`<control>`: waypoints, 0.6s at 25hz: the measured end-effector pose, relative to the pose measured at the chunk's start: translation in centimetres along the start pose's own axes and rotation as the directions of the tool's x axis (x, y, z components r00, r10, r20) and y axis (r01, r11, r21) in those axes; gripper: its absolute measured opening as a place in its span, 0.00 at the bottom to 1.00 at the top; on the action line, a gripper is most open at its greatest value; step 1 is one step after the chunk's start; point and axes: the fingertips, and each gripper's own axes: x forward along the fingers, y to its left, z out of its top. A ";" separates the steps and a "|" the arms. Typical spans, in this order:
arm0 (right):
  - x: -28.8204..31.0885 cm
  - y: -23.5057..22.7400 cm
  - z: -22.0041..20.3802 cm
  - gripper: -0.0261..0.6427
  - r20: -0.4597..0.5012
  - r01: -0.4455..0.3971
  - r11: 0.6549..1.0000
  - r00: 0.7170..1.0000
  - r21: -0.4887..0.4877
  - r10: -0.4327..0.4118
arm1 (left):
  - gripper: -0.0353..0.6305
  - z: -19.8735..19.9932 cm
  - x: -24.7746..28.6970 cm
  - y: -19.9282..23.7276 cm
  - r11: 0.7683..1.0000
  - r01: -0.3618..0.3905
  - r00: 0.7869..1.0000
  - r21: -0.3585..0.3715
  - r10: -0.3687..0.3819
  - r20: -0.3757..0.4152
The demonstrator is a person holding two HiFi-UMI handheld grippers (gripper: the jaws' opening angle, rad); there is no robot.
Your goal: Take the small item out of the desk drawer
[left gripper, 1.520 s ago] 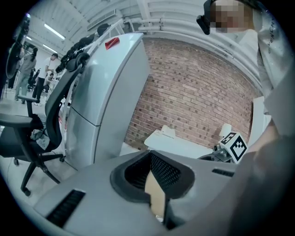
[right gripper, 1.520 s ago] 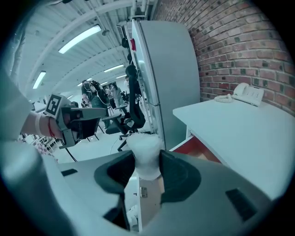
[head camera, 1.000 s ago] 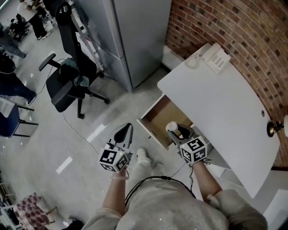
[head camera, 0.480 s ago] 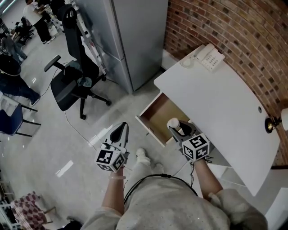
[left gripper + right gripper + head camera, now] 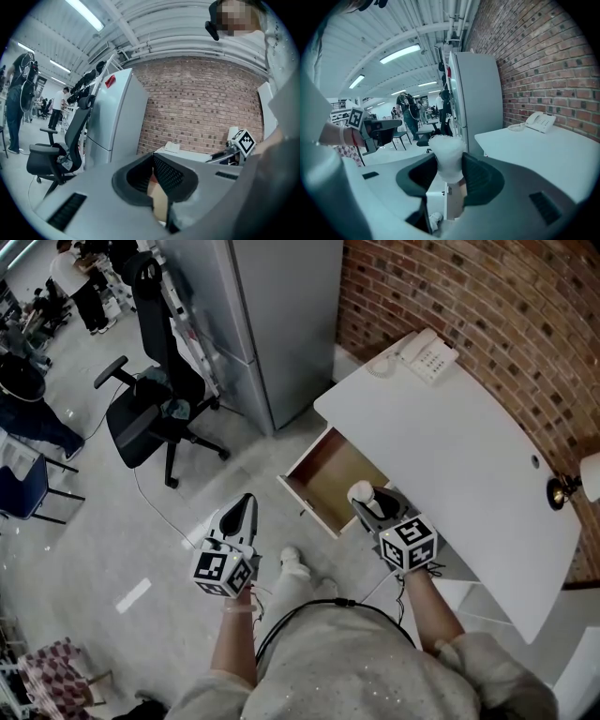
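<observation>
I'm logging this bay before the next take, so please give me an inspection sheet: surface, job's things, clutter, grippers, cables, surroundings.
Surface: white desk, bare except for a telephone at its far corner and a small lamp at its right edge.
Job's things: desk drawer open, inside looks empty; small white item held over the drawer's near edge.
Clutter: nothing seen.
Grippers: right gripper shut on the small white item; left gripper shut, empty, over the floor.
Cables: thin cable on the floor by the office chair; black cable across the person's front.
Surroundings: brick wall, grey cabinet, people at far left.
</observation>
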 end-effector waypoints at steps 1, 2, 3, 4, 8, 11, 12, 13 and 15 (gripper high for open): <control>-0.2 0.0 0.1 0.29 0.004 0.000 1.000 1.000 -0.002 0.000 | 0.06 0.0 -0.2 -0.1 1.000 -0.003 1.000 0.002 0.003 0.002; -0.4 0.1 0.2 0.29 0.008 0.000 1.000 1.000 -0.004 0.000 | 0.06 0.0 -0.5 -0.2 1.000 -0.006 1.000 0.004 0.006 0.004; -0.5 0.2 0.2 0.29 0.011 -0.001 1.000 1.000 -0.006 0.001 | 0.06 0.0 -0.7 -0.2 1.000 -0.010 1.000 0.007 0.010 0.004; -0.6 0.4 0.3 0.29 0.014 -0.002 1.000 1.000 -0.009 0.002 | 0.06 0.0 -1.0 -0.2 1.000 -0.013 1.000 0.011 0.013 0.004; -1.1 0.8 0.7 0.29 0.028 -0.002 1.000 1.000 -0.017 0.002 | 0.06 0.0 -2.1 0.1 0.999 -0.034 0.999 0.022 0.034 0.005; -1.4 0.8 0.9 0.29 0.040 0.001 1.000 0.999 -0.016 0.000 | 0.06 0.1 -2.8 0.5 0.998 -0.054 0.998 0.021 0.054 0.012; -1.5 0.7 1.0 0.29 0.043 0.002 1.000 0.999 -0.015 -0.001 | 0.06 0.2 -3.0 0.6 0.998 -0.059 0.998 0.021 0.059 0.014; -1.6 0.8 1.0 0.29 0.045 0.002 1.000 0.999 -0.015 -0.002 | 0.06 0.2 -3.2 0.7 0.998 -0.063 0.998 0.021 0.063 0.017; -1.8 0.8 1.1 0.29 0.047 0.003 1.000 0.999 -0.017 -0.003 | 0.06 0.3 -3.5 0.7 0.997 -0.069 0.997 0.021 0.068 0.021</control>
